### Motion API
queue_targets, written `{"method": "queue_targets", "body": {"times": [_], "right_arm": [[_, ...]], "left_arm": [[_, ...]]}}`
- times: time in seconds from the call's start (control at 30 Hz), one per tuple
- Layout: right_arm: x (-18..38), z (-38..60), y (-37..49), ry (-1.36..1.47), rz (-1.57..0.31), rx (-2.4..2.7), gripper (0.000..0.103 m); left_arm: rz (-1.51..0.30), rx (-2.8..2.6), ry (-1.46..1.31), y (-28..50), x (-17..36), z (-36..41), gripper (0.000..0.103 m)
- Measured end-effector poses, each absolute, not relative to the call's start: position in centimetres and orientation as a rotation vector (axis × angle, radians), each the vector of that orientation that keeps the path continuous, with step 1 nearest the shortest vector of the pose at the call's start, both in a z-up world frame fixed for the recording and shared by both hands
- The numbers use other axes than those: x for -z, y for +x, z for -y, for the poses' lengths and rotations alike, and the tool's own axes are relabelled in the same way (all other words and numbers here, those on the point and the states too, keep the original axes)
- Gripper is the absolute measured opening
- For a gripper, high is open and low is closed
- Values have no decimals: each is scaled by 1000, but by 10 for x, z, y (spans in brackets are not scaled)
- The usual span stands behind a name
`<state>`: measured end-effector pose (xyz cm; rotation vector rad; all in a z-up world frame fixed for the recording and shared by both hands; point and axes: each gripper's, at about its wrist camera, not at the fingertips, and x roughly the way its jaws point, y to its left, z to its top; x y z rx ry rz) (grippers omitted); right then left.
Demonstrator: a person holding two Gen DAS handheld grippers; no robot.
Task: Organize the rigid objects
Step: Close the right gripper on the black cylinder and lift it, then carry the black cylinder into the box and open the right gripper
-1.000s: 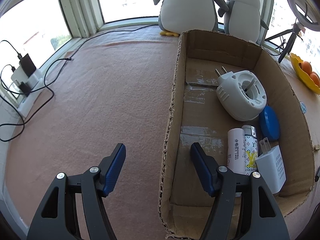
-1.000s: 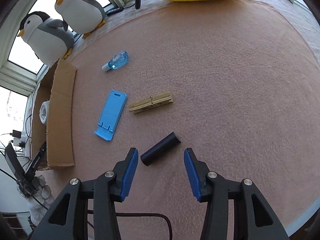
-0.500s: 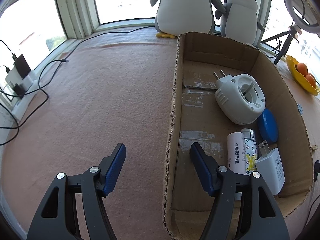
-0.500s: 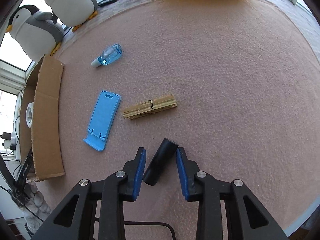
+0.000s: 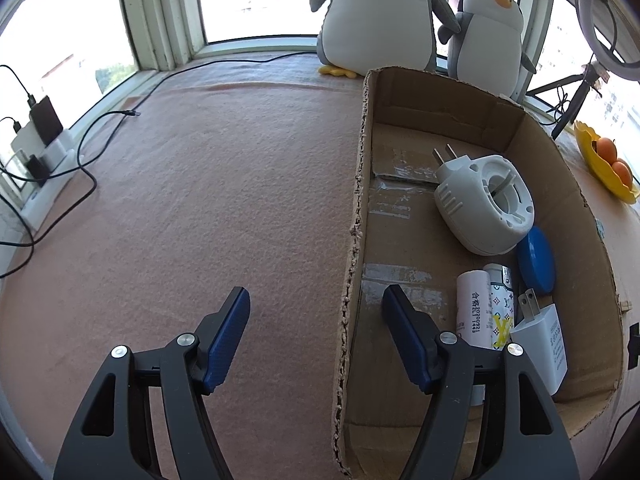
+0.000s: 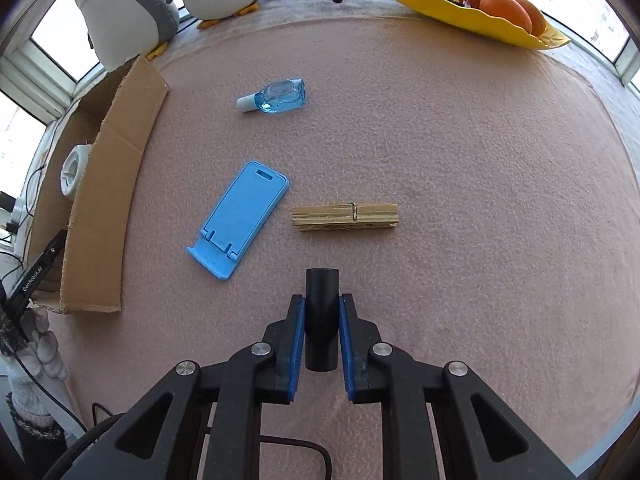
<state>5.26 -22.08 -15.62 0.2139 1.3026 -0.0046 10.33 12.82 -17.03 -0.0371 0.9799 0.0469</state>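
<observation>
My right gripper (image 6: 322,304) is shut on a black cylinder (image 6: 321,312), which points forward between the blue pads. Ahead on the pink cloth lie a wooden clothespin (image 6: 345,217), a blue phone stand (image 6: 240,216) and a small blue bottle (image 6: 276,96). The cardboard box (image 5: 362,184) also shows at the left of the right wrist view (image 6: 104,208). It holds a white plug-in device (image 5: 484,204), a blue disc (image 5: 536,260), two tubes (image 5: 474,304) and a white charger (image 5: 540,340). My left gripper (image 5: 316,300) is open and empty, straddling the box's left wall.
Two plush penguins (image 5: 380,12) stand behind the box. A yellow dish with oranges (image 6: 480,4) sits at the far right. Cables and a power strip (image 5: 36,172) lie at the left by the window. A tripod (image 5: 576,96) stands at the back right.
My right gripper has closed on the black cylinder and turned it to point straight ahead. The left gripper has shifted only slightly beside the box wall.
</observation>
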Motion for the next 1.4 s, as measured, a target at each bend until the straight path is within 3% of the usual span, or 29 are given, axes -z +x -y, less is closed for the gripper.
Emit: {"method": "queue_targets", "body": {"times": [0.47, 1.4], "right_arm": [[87, 132, 89, 215, -1153, -304, 15], [122, 46, 100, 147, -1207, -403, 15]], "left_arm": [[-985, -87, -21, 100, 168, -123, 70], [-985, -88, -21, 102, 168, -123, 70]]}}
